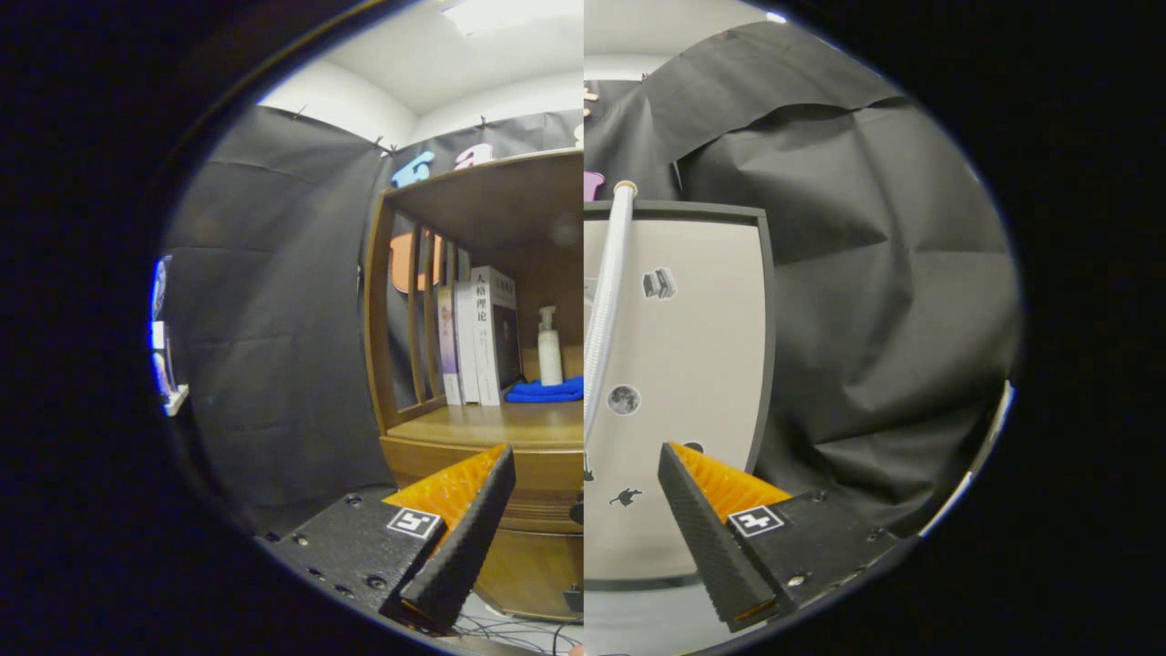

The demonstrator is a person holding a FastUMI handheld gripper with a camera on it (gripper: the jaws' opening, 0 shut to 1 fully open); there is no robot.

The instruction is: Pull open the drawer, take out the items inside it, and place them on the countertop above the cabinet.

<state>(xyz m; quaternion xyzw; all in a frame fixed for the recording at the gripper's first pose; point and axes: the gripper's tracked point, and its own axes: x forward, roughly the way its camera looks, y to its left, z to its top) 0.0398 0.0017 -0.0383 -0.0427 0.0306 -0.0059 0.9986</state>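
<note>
Ahead of you stands the wooden cabinet [474,301], its countertop [496,425] carrying books [478,337], a folded blue cloth [547,391] and a white pump bottle [549,346]. The drawer [537,469] sits shut just below, directly beyond your left finger. Your gripper [583,528] is released, fingers spread wide, grasping nothing.
</note>
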